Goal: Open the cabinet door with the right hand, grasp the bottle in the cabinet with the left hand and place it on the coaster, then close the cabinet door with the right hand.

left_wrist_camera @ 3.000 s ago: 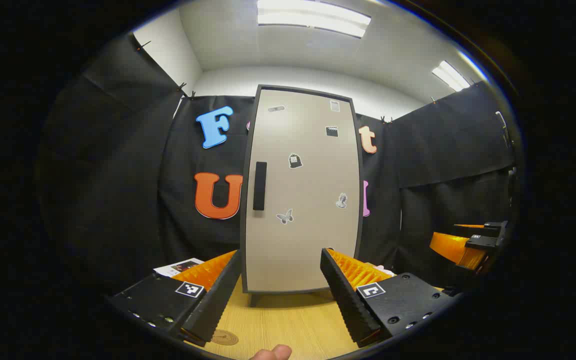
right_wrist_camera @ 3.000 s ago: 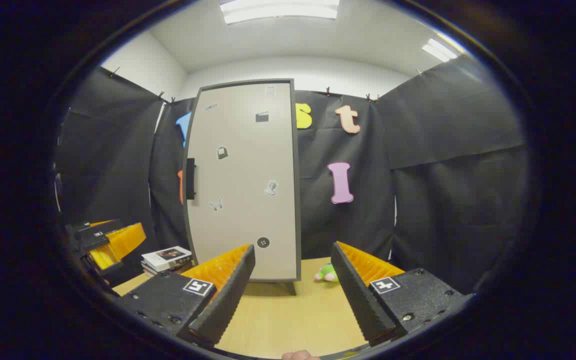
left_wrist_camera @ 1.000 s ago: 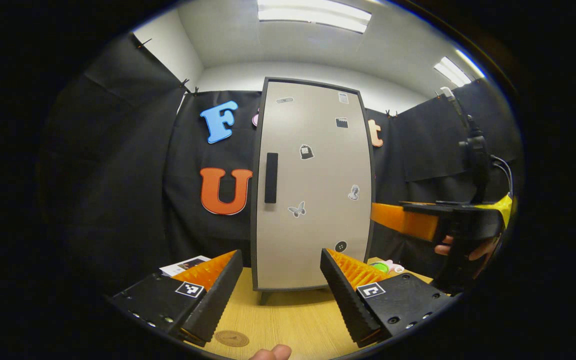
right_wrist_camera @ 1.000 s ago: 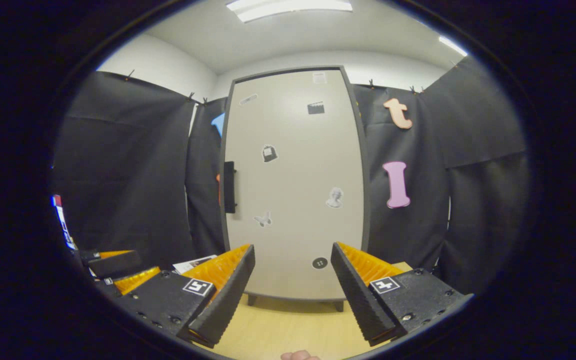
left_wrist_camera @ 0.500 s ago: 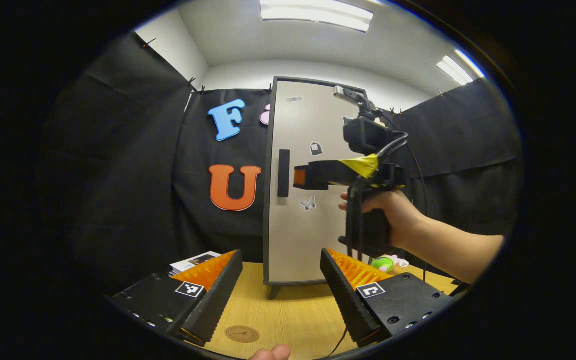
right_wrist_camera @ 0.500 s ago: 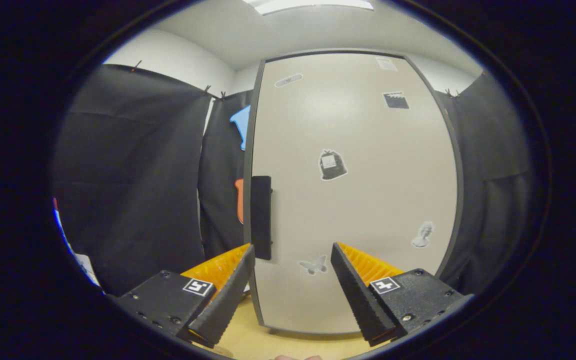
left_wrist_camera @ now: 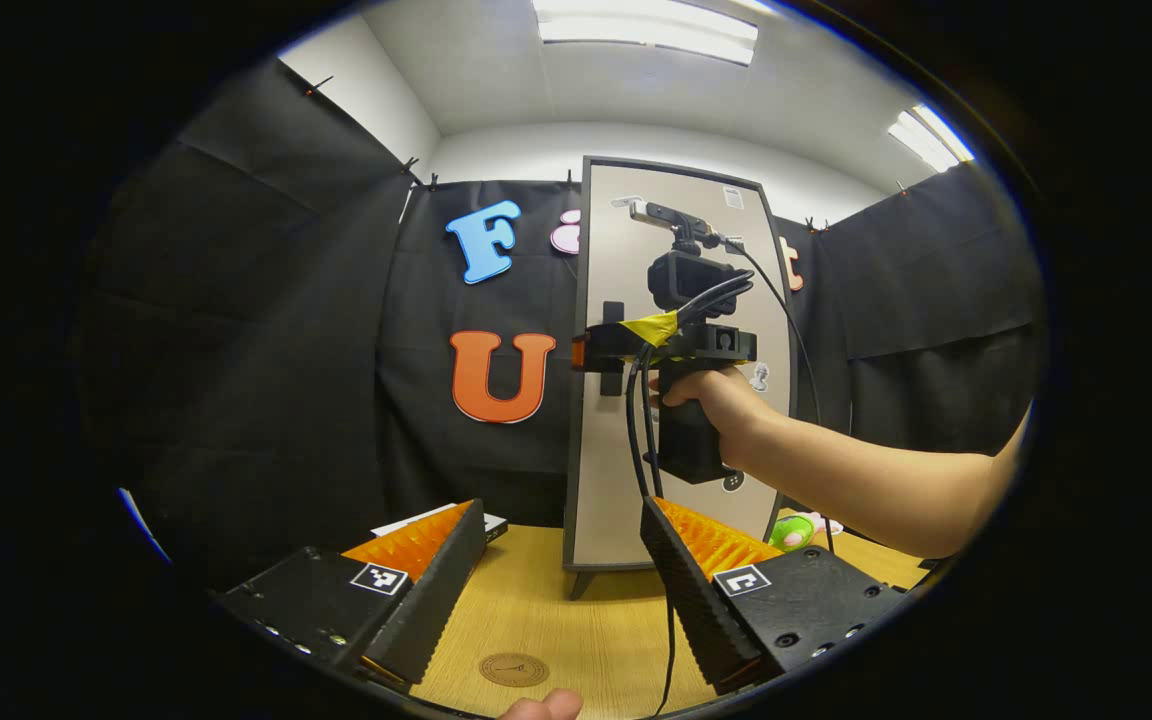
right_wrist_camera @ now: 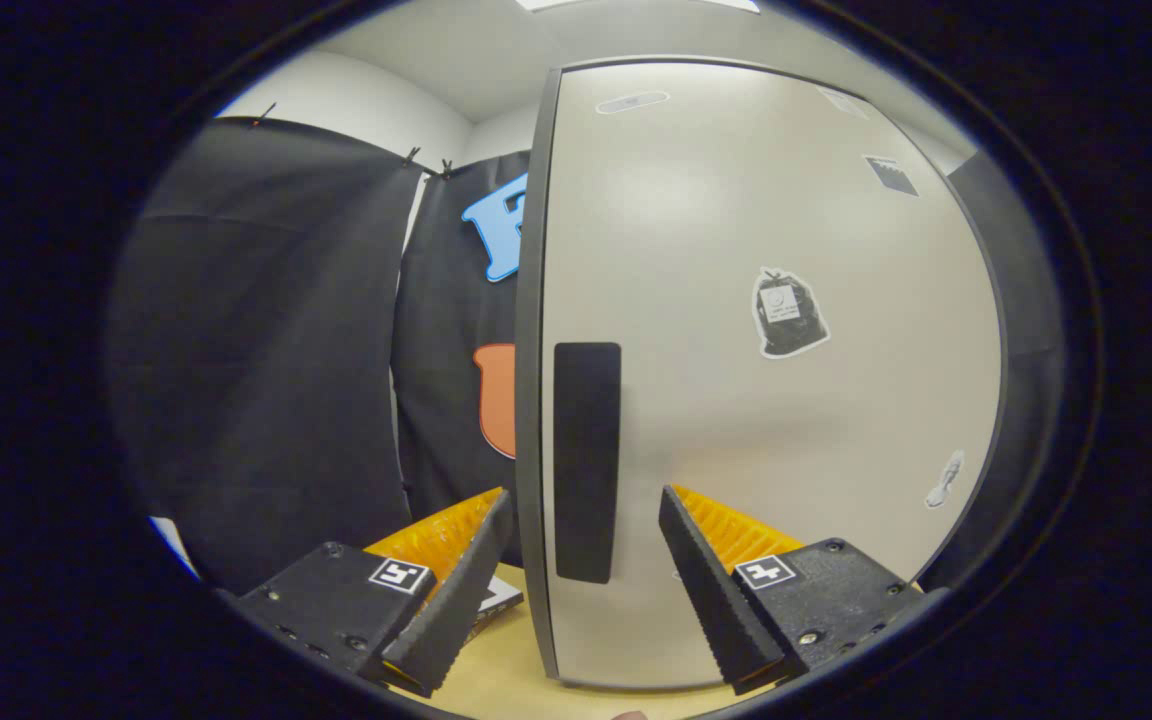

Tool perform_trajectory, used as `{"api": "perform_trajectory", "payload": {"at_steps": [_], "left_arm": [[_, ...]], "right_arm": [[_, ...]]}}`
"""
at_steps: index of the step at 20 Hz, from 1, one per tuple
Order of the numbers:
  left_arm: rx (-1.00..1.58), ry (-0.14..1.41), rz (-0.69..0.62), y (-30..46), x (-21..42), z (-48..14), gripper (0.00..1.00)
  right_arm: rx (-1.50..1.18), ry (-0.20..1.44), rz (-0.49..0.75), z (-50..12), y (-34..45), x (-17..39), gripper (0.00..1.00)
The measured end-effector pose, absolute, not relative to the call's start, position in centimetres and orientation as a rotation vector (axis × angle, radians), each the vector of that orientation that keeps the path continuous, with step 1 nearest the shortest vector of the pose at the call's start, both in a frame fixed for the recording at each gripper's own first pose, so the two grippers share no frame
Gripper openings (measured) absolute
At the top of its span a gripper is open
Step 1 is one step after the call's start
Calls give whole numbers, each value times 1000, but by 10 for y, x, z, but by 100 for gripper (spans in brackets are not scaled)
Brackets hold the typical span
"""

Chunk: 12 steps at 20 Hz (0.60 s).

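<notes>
Left gripper view: One cabinet (left_wrist_camera: 681, 260) stands upright at the centre of the frame on the wooden table (left_wrist_camera: 576, 630), its single door (left_wrist_camera: 606, 480) closed, so its contents, the bottle included, cannot be seen. One dark handle (left_wrist_camera: 612, 345) sits near the door's left edge. One round coaster (left_wrist_camera: 513, 669) lies flat on the table at the bottom centre, between the left gripper (left_wrist_camera: 563, 590)'s two fingers and nearer the left one. These fingers stand wide apart and hold nothing. A hand (left_wrist_camera: 716, 400) right of centre grips the right gripper (left_wrist_camera: 584, 352), whose front end reaches the handle; its finger state cannot be told here. One green toy (left_wrist_camera: 796, 531) lies on the table at the lower right, beside the cabinet. A stack of books (left_wrist_camera: 436, 520) lies at the lower left, behind the left finger.

Right gripper view: The door (right_wrist_camera: 766, 400) occupies the centre and right of the frame, closed. The handle (right_wrist_camera: 586, 460) stands upright at the lower centre, between the right gripper (right_wrist_camera: 584, 590)'s two fingers and beyond their tips, apart from both. The fingers are spread wide and hold nothing. Four stickers show on the door panel.
</notes>
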<state>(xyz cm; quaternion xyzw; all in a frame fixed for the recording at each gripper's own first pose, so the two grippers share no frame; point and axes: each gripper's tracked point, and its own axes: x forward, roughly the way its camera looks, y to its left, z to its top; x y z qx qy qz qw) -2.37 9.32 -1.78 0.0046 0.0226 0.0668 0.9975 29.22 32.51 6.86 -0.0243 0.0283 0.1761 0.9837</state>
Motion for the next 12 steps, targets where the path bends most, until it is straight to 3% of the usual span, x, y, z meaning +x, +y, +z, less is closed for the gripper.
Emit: {"api": "perform_trajectory", "payload": {"at_steps": [7,8,12], "left_arm": [[57,28,175,114,-24,-14,95],[55,30,175,114,-24,-14,95],[47,35,168,112,-23,-16,95]], "right_arm": [[-10,70,301,61,325,307,65],[-9,68,295,62,325,307,55],[-37,59,286,61,327,308,36]]}}
